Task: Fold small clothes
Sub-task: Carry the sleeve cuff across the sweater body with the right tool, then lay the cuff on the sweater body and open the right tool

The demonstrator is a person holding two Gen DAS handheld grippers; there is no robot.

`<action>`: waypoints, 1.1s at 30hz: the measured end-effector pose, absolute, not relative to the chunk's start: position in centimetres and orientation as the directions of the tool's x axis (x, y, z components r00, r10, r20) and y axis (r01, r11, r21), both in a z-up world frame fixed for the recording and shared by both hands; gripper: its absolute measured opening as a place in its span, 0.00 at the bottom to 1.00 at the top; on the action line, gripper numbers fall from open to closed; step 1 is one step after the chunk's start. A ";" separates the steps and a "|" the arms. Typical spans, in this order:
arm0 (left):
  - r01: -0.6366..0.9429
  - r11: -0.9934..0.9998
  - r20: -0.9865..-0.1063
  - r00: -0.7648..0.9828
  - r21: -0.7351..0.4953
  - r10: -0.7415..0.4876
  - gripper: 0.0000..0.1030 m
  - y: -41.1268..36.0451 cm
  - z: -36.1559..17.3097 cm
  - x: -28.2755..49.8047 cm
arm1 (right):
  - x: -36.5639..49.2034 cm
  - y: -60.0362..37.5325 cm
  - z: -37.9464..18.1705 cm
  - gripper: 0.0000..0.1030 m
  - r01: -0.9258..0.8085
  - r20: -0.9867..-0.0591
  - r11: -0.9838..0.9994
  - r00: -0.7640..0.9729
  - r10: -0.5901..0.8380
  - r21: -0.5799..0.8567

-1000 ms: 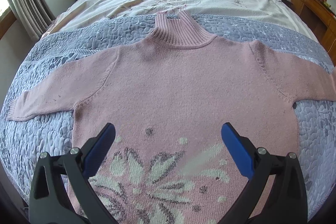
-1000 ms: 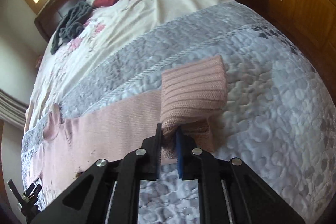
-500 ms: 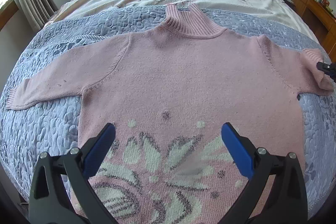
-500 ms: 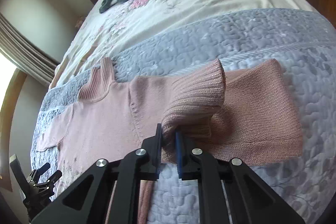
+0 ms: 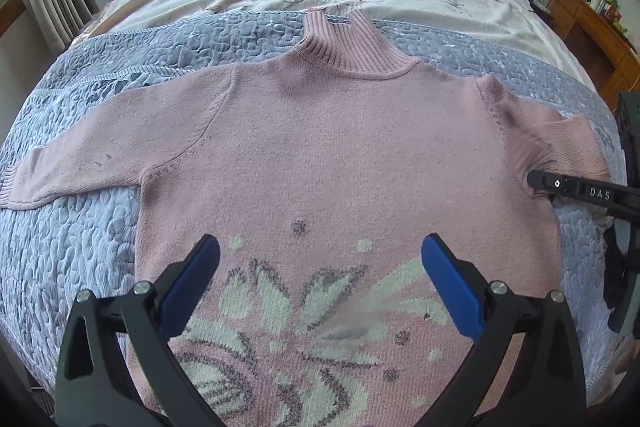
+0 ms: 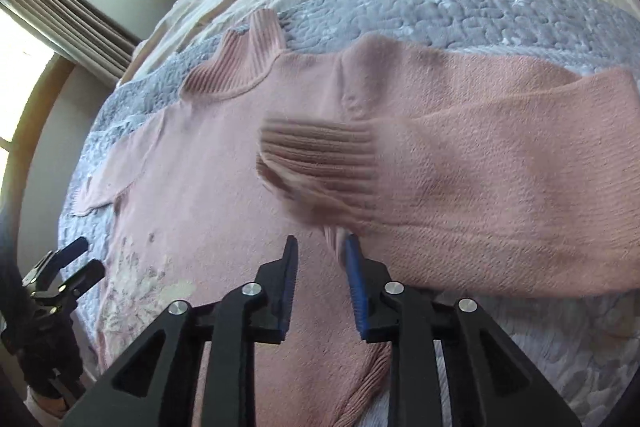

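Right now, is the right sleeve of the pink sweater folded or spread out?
Folded. The right sleeve is doubled back, its ribbed cuff lying over the sweater's body near the shoulder. The left sleeve lies spread flat on the quilt.

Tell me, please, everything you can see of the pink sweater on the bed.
The pink sweater is a knit with a ribbed high collar, ribbed cuffs and a pale floral pattern across its lower front. It lies flat, front up, on a grey quilted blanket, collar toward the headboard. One sleeve stretches straight out; the other sleeve is doubled back toward the body, its ribbed cuff blurred just ahead of the parted right gripper. The left gripper hovers open above the hem.
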State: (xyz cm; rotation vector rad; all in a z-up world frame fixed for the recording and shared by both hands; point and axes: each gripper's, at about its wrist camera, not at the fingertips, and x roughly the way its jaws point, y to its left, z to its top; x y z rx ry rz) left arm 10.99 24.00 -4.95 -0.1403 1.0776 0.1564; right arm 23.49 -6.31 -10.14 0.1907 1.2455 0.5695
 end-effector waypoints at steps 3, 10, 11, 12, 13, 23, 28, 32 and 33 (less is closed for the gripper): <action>-0.162 0.985 -0.885 0.465 -0.063 0.020 0.97 22.6 -5.0 11.9 | 21.8 -8.0 -9.4 0.25 -0.293 -0.832 0.850 0.228 0.506 0.437; -0.046 0.983 -0.905 0.400 -0.176 -0.144 0.96 16.4 -6.8 15.8 | 18.1 -14.1 -8.0 0.25 -0.234 -0.853 0.902 0.308 0.422 0.362; -0.035 0.980 -0.908 0.384 -0.197 -0.169 0.96 15.5 -7.3 16.6 | 17.6 -15.0 -7.9 0.25 -0.224 -0.852 0.905 0.316 0.418 0.361; -0.026 0.975 -0.909 0.368 -0.222 -0.197 0.96 14.7 -7.8 17.5 | 17.2 -15.7 -7.8 0.25 -0.214 -0.849 0.906 0.324 0.418 0.365; -0.021 0.970 -0.908 0.357 -0.244 -0.220 0.96 14.0 -8.3 18.3 | 16.8 -16.4 -7.6 0.26 -0.204 -0.845 0.907 0.332 0.419 0.370; -0.135 0.869 -0.868 0.233 -0.476 -0.439 0.31 11.9 -13.7 23.8 | 14.0 -19.1 -7.5 0.31 -0.171 -0.845 0.923 0.372 0.384 0.344; -0.137 0.852 -0.840 0.302 -0.506 -0.450 0.05 13.1 -12.2 23.4 | 13.8 -19.2 -7.9 0.31 -0.151 -0.850 0.926 0.369 0.377 0.345; -0.108 0.874 -0.822 0.409 -0.474 -0.396 0.05 15.3 -8.8 21.9 | 14.1 -19.3 -8.0 0.31 -0.129 -0.849 0.926 0.371 0.377 0.355; -0.111 0.881 -0.821 0.430 -0.460 -0.375 0.05 16.1 -8.1 21.6 | 14.3 -19.3 -7.9 0.31 -0.125 -0.846 0.924 0.373 0.381 0.361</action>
